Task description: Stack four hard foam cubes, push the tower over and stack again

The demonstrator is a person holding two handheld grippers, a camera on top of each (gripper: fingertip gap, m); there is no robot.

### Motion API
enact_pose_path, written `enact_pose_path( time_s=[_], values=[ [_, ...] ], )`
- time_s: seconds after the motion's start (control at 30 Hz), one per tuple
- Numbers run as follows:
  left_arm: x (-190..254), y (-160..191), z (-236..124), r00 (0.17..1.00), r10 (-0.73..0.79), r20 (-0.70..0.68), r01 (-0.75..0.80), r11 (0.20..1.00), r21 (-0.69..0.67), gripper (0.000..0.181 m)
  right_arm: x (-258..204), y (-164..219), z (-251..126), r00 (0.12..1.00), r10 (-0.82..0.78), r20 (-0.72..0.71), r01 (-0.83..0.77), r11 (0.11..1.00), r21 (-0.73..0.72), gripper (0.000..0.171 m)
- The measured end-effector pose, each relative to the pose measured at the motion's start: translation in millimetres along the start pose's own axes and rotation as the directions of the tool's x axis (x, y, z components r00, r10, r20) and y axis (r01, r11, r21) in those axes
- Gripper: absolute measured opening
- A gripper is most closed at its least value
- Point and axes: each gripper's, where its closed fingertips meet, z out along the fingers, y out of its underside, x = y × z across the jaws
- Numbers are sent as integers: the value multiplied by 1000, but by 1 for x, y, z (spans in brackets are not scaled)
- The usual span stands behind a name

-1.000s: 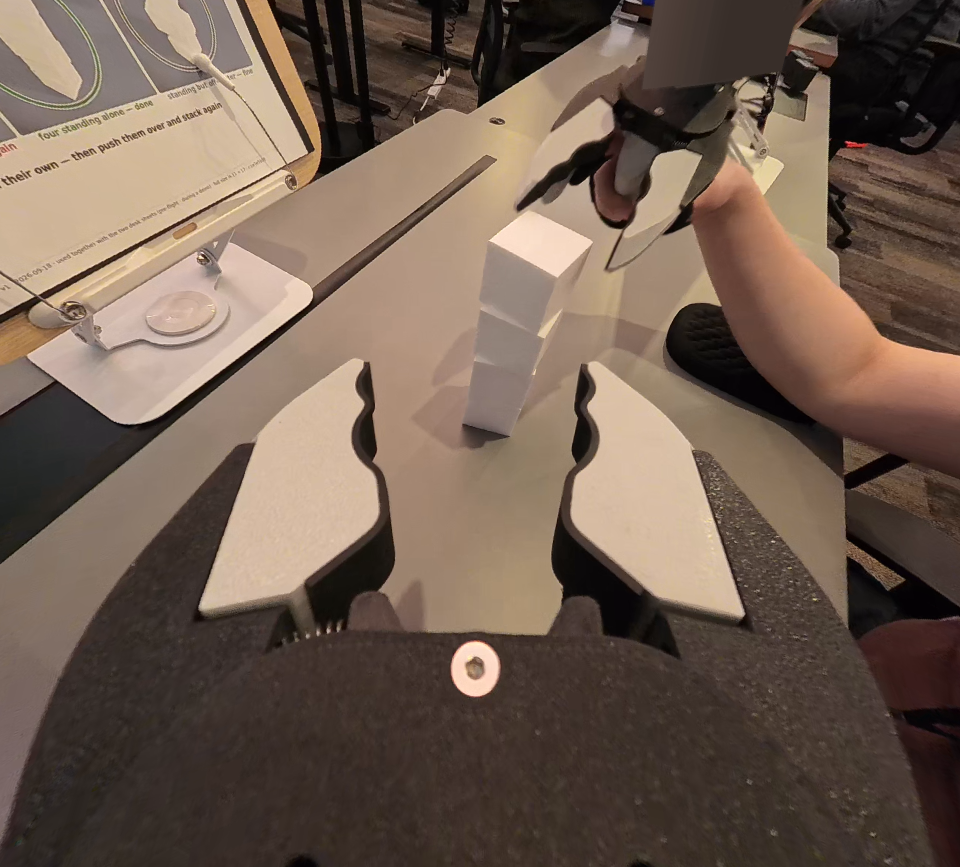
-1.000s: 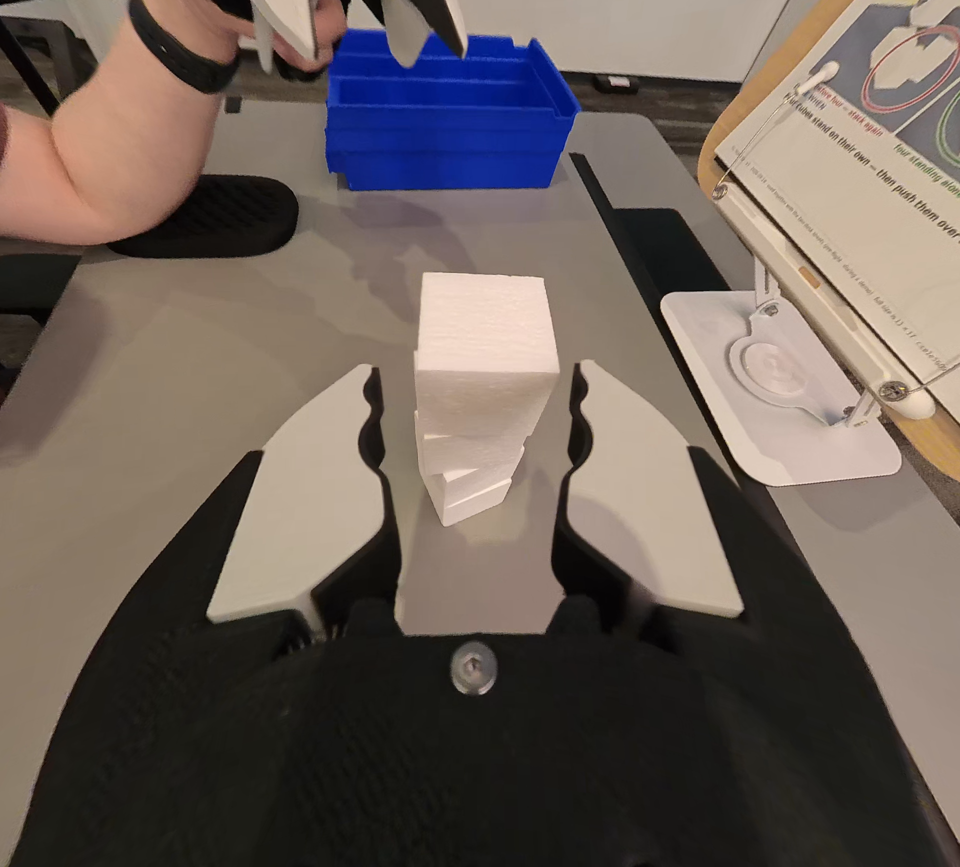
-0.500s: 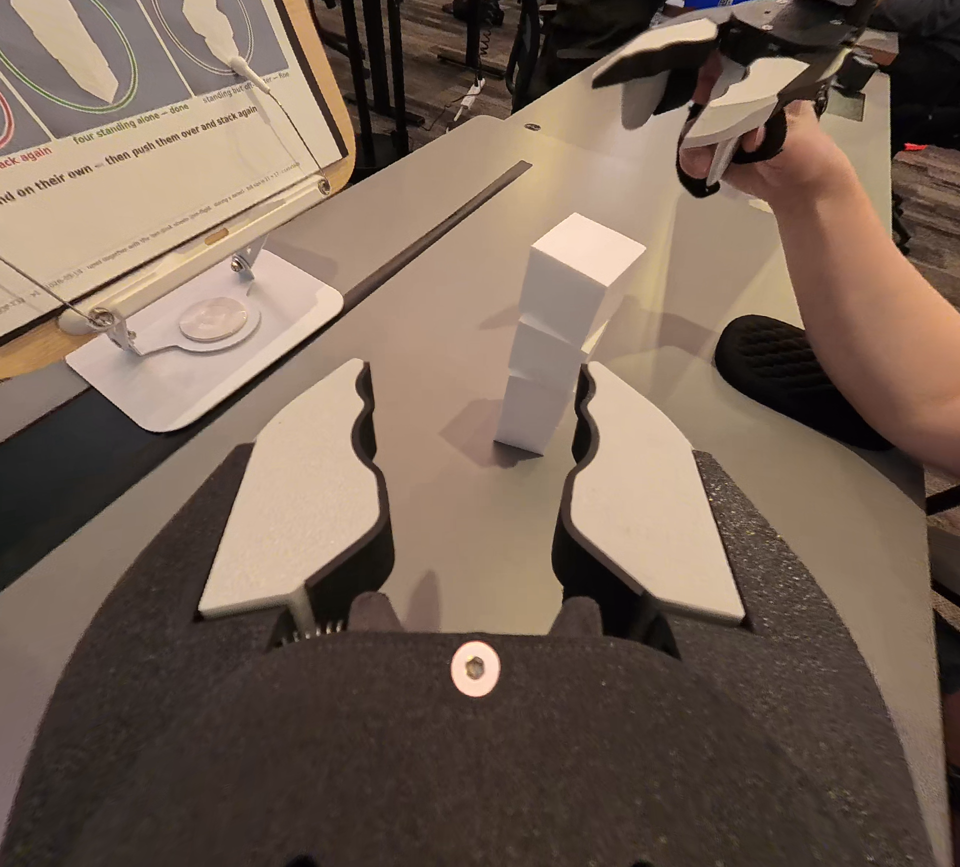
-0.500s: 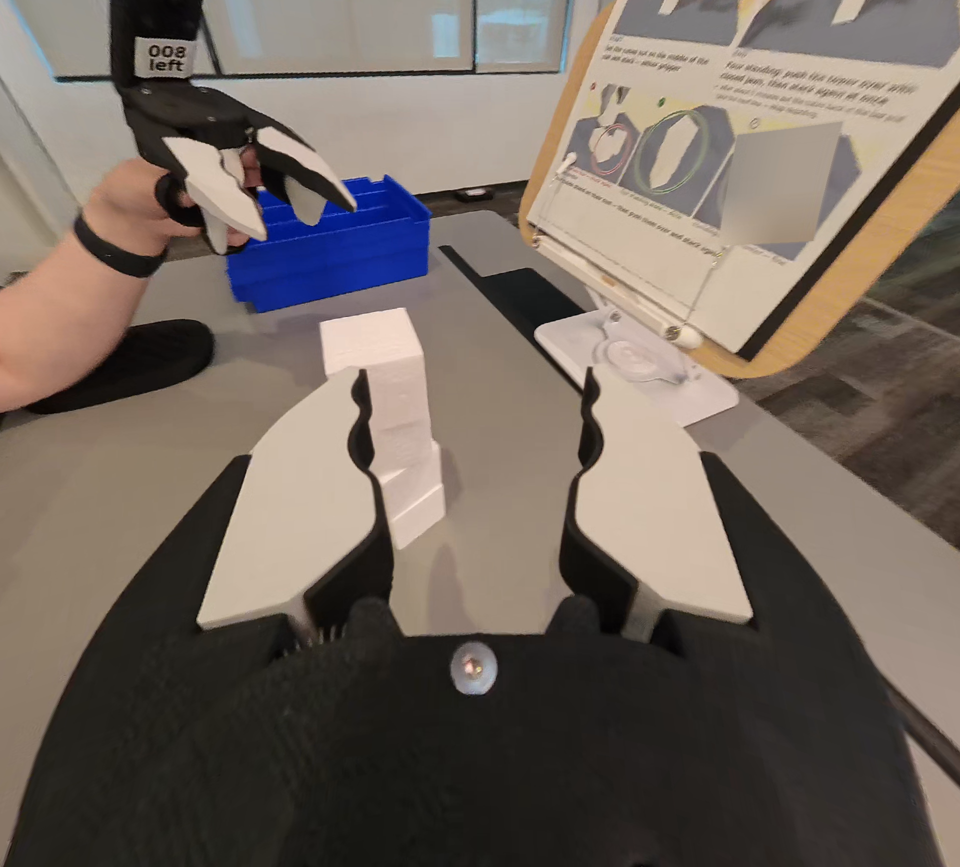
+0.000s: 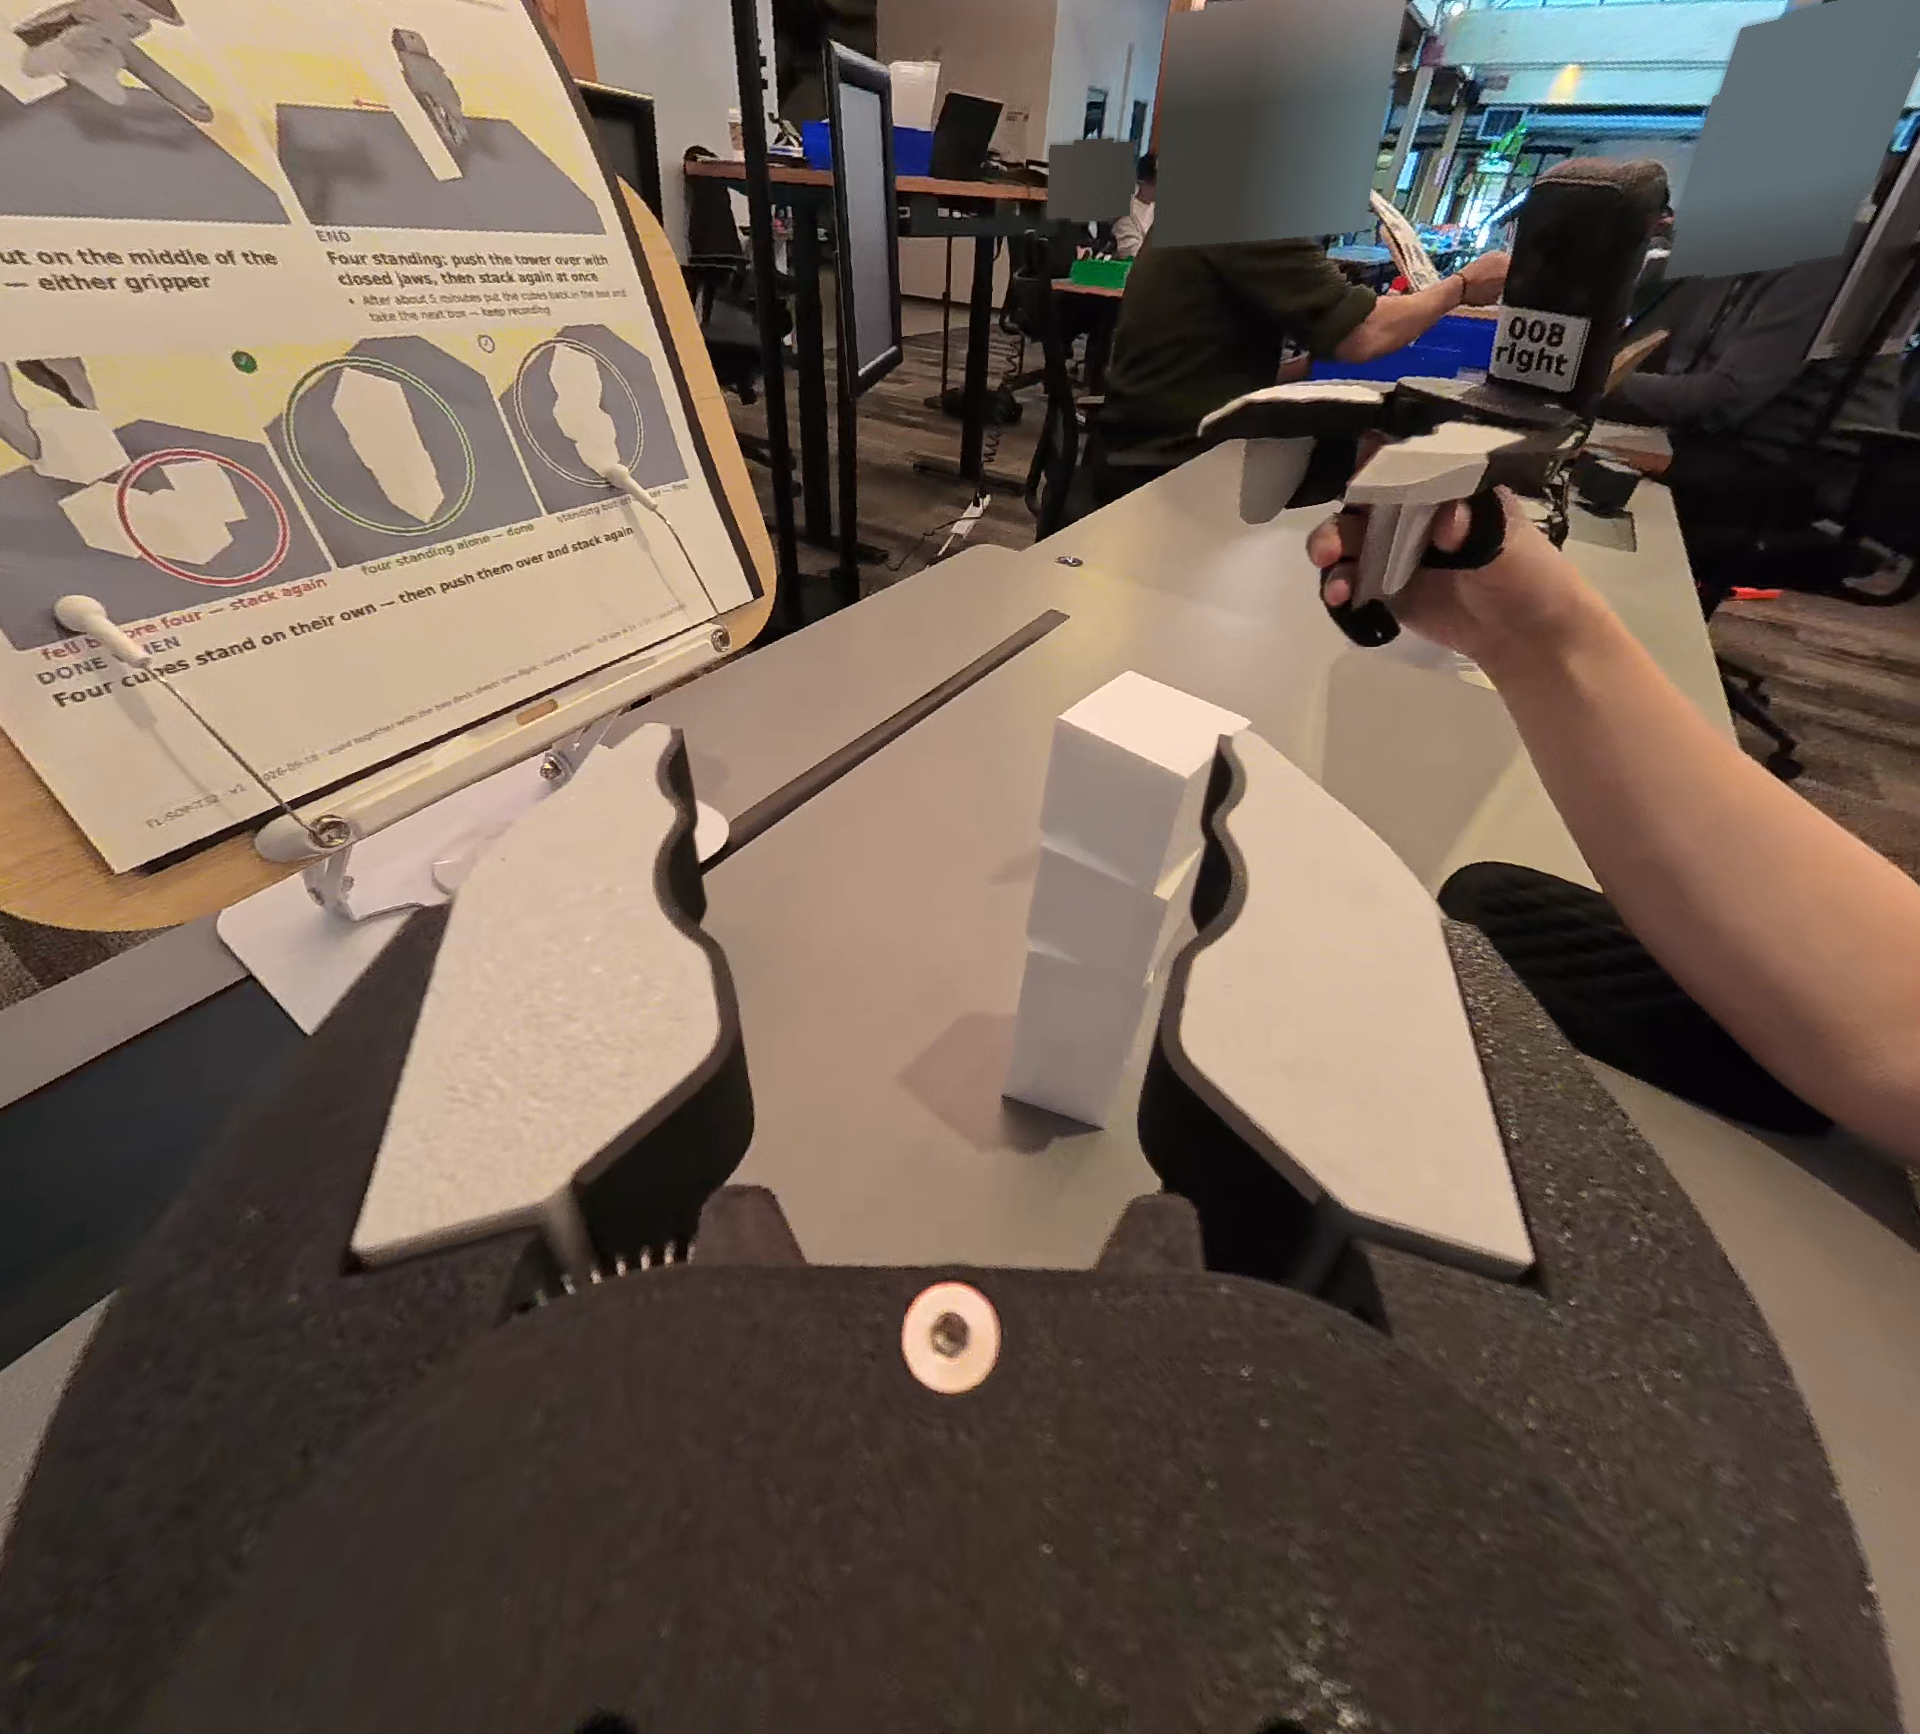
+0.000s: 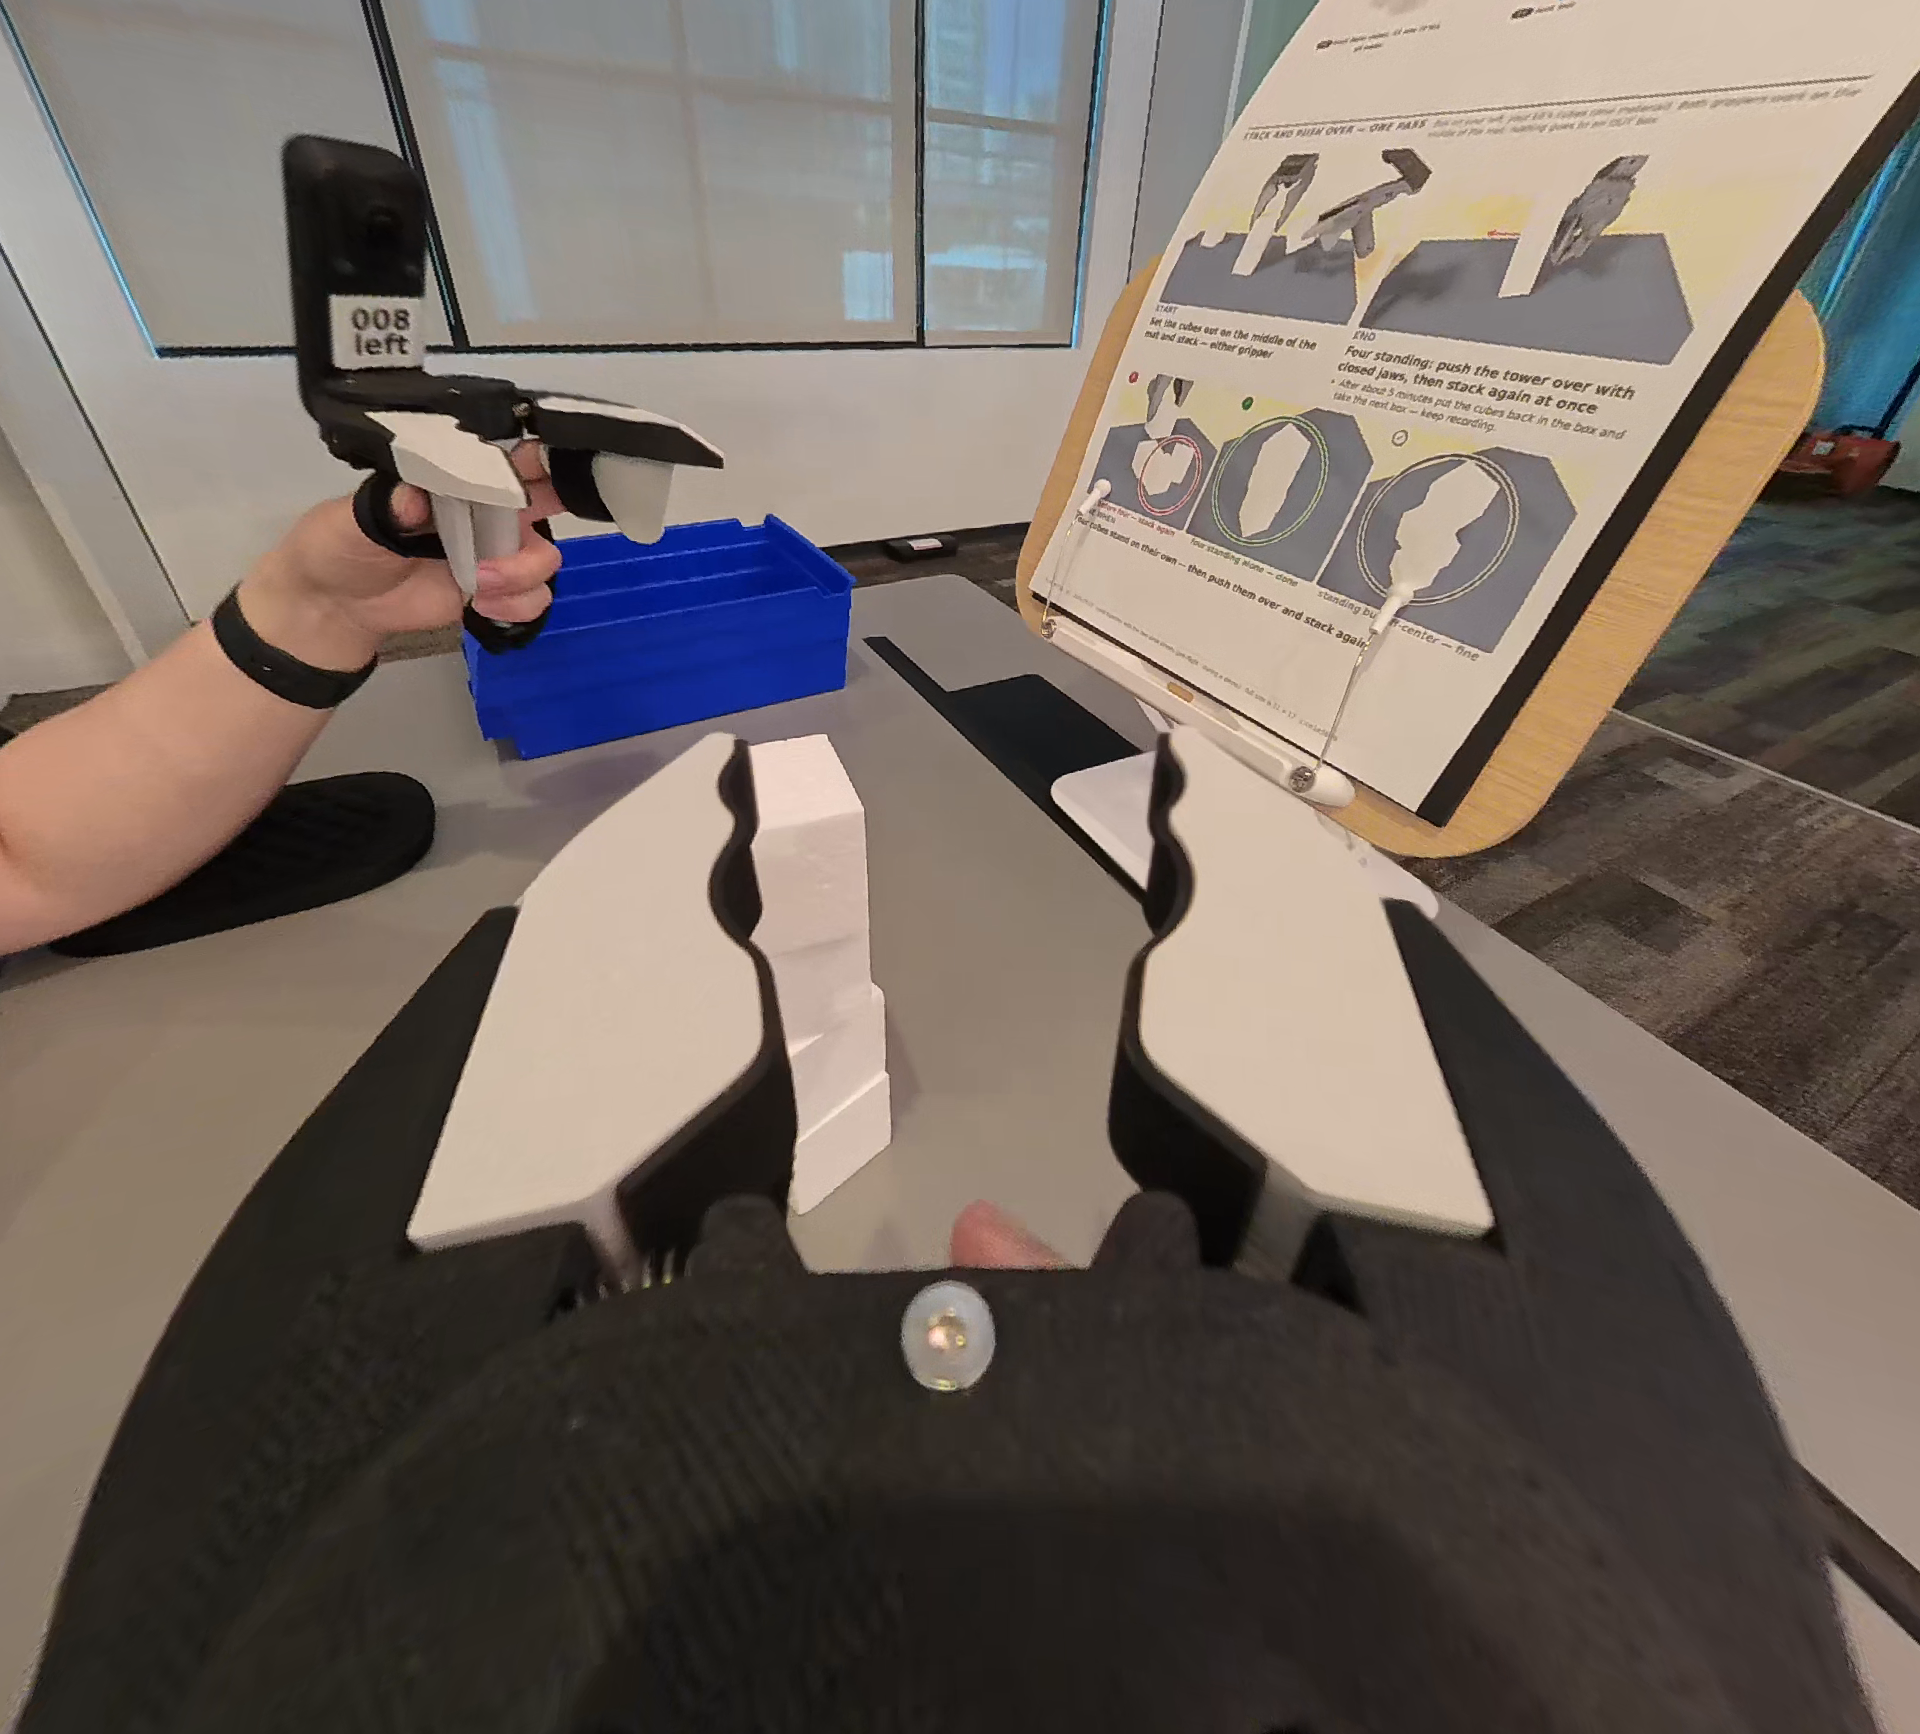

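Left wrist view: tower (image 5: 1101,915) stood free on table (image 5: 894,853), bare surface around; my left gripper (image 5: 945,853) and right gripper (image 6: 940,863) both spread, empty; lowest cube partly hidden.

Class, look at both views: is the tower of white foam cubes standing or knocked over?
Standing. The tower rises upright from the grey table, its cubes slightly offset, and neither gripper touches it.
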Motion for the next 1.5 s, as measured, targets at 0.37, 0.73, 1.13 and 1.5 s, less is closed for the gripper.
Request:
enact_pose_path(
  time_s=[0.37,0.73,1.13,1.5],
  values=[
    [-18,38,7,996,30,83,-13,980,-199,61,19,32,1,992,27,-124,-53,975,-214,14],
    [-63,100,1,957,-134,256,228,895,-383,0,58,187,-28,820,158,-550,-546,504,-669,1],
    [-77,92,-14,950,-143,276,245,892,-380,0,-6,207,47,910,68,-409,-398,426,-813,1],
    [-75,65,-39,954,-109,278,211,906,-367,8,-41,140,87,963,11,-269,-208,665,-717,1]
  ],
)
